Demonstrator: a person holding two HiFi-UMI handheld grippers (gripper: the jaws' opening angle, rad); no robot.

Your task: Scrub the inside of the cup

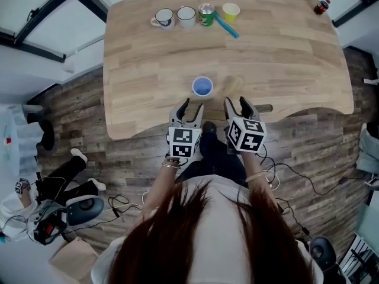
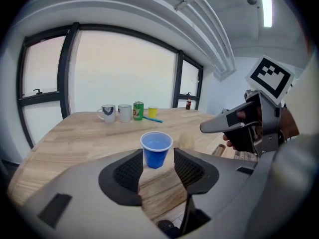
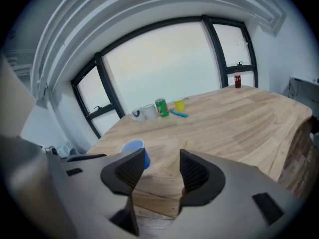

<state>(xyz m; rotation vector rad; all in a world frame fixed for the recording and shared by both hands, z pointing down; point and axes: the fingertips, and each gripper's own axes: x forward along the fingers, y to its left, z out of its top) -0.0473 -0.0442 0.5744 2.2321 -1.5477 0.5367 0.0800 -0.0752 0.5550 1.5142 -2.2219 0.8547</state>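
Nearby, blue cup (image 1: pixel 202 87) upright on table (image 1: pixel 284 52)

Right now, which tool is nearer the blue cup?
Left. The left tool is lined up just short of the blue cup; the right tool sits farther off to its right.

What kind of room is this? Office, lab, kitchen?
Probably an office or lab workroom, not a kitchen: a big wooden desk with a cut-out front edge, a wall of large windows, and loose cables lying on the floor.
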